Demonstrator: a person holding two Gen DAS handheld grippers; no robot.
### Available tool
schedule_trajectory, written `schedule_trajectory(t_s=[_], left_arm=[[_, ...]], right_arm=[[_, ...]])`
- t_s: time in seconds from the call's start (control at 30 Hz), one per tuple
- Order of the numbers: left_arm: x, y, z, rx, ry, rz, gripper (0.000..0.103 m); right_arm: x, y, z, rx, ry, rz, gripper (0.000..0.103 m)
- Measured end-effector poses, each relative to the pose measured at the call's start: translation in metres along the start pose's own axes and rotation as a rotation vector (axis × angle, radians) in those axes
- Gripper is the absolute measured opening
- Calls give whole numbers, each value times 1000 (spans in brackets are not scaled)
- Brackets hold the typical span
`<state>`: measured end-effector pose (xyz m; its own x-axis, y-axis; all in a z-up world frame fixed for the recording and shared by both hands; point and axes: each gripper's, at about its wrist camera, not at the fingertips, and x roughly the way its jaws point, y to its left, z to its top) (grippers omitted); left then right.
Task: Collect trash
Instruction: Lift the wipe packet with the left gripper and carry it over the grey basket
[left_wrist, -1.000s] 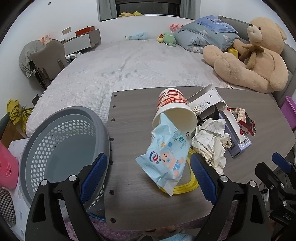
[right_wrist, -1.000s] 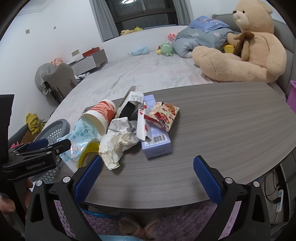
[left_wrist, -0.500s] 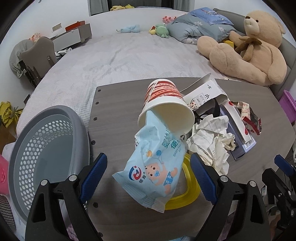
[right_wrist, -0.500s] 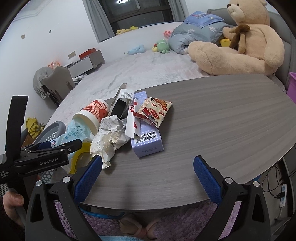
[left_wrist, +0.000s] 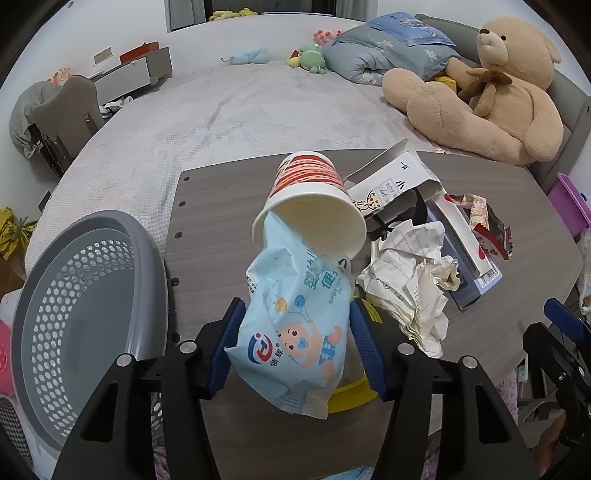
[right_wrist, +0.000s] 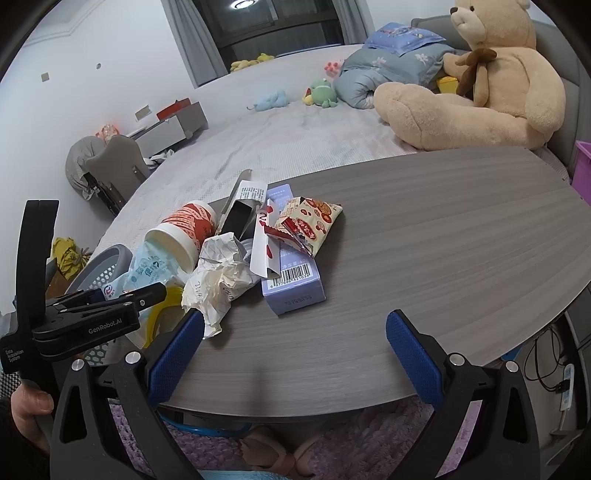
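Observation:
My left gripper (left_wrist: 295, 345) is shut on a light blue baby-wipes packet (left_wrist: 295, 325), whose top end sticks into a tipped red-and-white paper cup (left_wrist: 310, 210). Right of it lie crumpled paper (left_wrist: 410, 284), a torn white carton (left_wrist: 391, 181), a purple box (right_wrist: 291, 273) and a red snack wrapper (right_wrist: 310, 221). A yellow ring (left_wrist: 347, 395) lies under the packet. A grey perforated basket (left_wrist: 85, 317) stands left of the table. My right gripper (right_wrist: 293, 354) is open and empty above the table's front edge.
The grey wooden table (right_wrist: 443, 240) stretches right of the trash pile. A bed with a large teddy bear (left_wrist: 491, 92) and soft toys is behind. A chair (left_wrist: 70, 118) stands at the far left. The left gripper shows in the right wrist view (right_wrist: 85, 317).
My left gripper has moved forward and closed its fingers on the blue packet. The right gripper has stayed open and shifted slightly.

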<state>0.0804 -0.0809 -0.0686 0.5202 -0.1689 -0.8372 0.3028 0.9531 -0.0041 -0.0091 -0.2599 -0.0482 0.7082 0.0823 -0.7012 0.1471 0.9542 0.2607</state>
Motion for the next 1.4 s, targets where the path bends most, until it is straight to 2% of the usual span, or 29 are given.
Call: schedule_trajectory(t_s=[0.13,0.9,1.4], left_arm=[[-7,1,-3,-6,-12,-8,50],[-66,30,-20,-79,-120,-37,50],[-93,72,-23,-161,-167,-4,50]], right_arm=[[-3,2,1,-3,-6,-2,97],[-2,8,2,-16,-14,-12,97],[3,18,8,-35,-14,4,97]])
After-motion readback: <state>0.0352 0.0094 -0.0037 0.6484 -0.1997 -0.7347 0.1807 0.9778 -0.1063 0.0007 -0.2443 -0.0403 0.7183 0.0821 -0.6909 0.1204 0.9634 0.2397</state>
